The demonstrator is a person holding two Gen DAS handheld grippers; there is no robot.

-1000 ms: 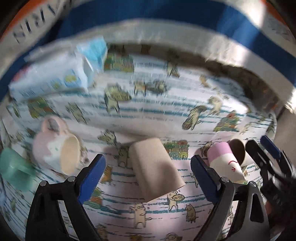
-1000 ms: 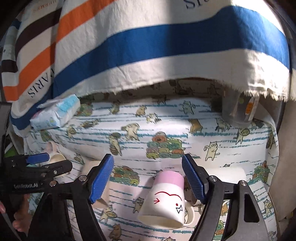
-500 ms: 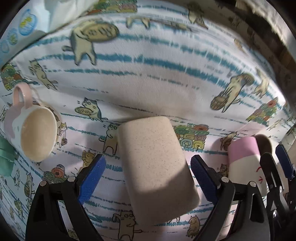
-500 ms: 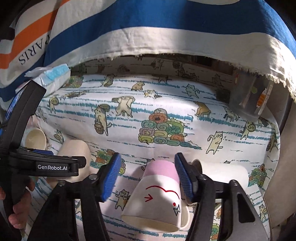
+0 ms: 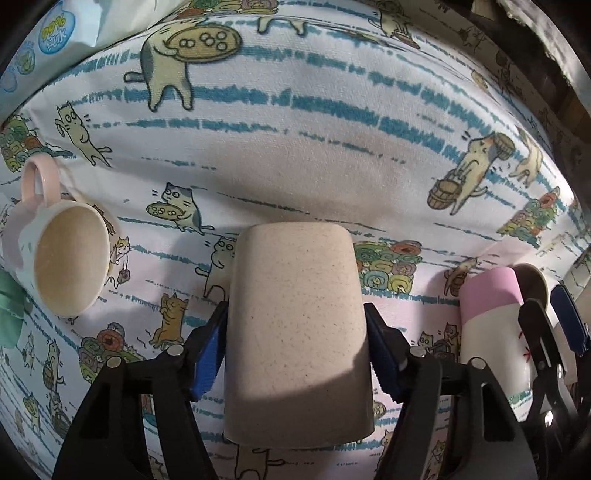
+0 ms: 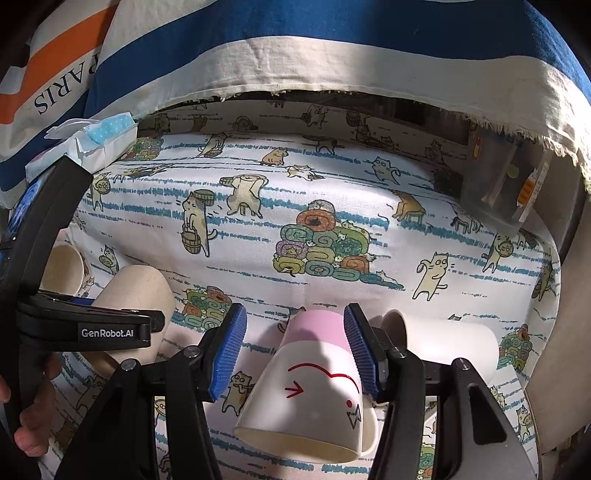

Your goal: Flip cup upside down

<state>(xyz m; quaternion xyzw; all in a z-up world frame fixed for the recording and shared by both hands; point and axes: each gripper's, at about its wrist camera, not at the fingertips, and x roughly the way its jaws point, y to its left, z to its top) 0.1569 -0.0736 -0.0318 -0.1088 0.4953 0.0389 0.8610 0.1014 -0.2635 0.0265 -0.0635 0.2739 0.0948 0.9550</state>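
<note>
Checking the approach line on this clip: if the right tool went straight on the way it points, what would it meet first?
The right tool already straddles the pink-and-white cup; beyond it lies only the cat-print cloth, though depth is uncertain.

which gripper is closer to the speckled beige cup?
Left. The left gripper has its jaws against both sides of the speckled beige cup; the right gripper straddles the pink-banded cup beside it.

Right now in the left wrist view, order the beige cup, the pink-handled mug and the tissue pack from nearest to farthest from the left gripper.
1. Beige cup: lying between the left gripper's blue pads, touching both.
2. Pink-handled mug: on its side, off to the left.
3. Tissue pack: far back, top left corner.
</note>
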